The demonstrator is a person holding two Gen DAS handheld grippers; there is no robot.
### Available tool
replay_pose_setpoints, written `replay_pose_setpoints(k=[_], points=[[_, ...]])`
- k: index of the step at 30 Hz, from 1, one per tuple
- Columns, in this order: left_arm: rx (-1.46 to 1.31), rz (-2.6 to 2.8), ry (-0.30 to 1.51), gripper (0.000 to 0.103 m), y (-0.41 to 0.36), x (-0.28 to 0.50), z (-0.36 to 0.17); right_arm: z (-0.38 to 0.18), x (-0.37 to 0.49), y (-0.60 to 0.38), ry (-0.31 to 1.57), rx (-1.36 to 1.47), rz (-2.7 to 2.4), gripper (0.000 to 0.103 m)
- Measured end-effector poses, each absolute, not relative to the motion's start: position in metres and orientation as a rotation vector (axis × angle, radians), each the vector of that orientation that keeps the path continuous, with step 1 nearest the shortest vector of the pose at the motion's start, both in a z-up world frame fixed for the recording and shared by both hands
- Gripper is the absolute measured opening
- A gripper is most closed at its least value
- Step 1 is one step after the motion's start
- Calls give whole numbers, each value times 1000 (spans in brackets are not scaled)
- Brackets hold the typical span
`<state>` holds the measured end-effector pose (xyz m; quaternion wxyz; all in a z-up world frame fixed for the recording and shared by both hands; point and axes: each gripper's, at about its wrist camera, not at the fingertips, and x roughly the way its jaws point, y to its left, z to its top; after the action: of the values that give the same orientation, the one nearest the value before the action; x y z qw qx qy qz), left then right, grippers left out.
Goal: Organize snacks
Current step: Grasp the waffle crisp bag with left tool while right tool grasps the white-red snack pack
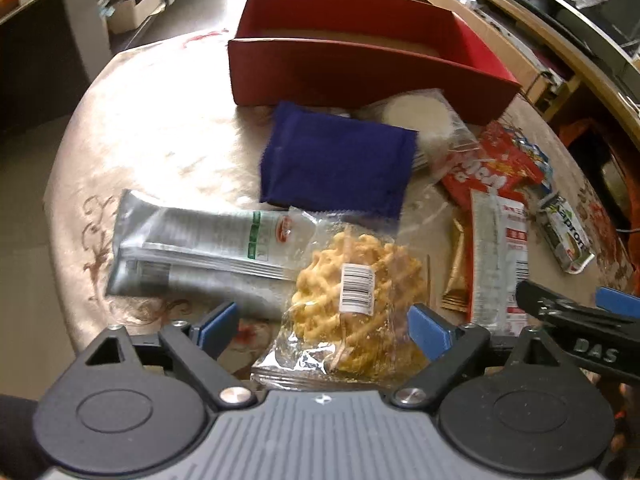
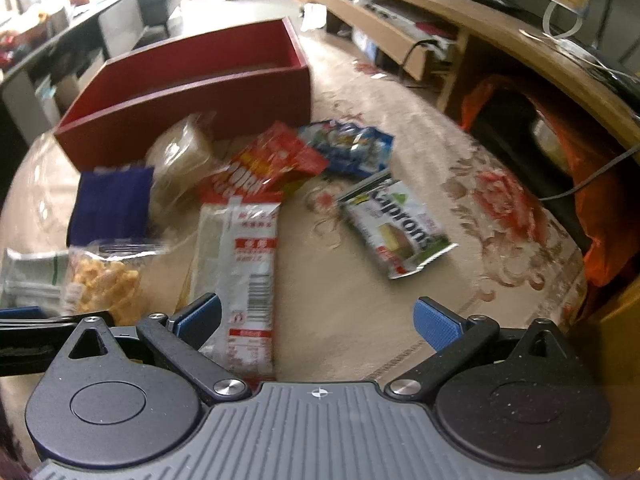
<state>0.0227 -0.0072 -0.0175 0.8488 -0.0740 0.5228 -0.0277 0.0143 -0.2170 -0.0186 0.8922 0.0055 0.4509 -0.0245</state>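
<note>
With every snack outside the red box (image 1: 360, 68), the left gripper (image 1: 320, 330) hung open astride the clear bag of fried twists (image 1: 352, 292), poised to close, while the right gripper (image 2: 318, 322) gaped over the white packet (image 2: 244, 264)

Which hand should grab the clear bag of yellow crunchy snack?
Probably the left. The left gripper stands open around the clear bag of yellow crunchy snack; the right gripper sits over a white packet.
</note>
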Motion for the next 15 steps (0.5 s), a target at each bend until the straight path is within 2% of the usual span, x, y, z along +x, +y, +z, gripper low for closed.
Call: replay_pose_setpoints(k=[10,12,13,15], points=[[-139,-66,1063,94,-2,24,-8,-44,43,-171,1010,-131,10,101],[-146,-76,1072,94,-1,26,-9,-47,48,-175,1024,-86,22,100],[-149,-76,1074,94,-1,26,-9,-46,49,-179,1034,-60,30,98],[-141,-90,1082,94,-4,27,-9,-43,48,-187,1041,1,64,82]])
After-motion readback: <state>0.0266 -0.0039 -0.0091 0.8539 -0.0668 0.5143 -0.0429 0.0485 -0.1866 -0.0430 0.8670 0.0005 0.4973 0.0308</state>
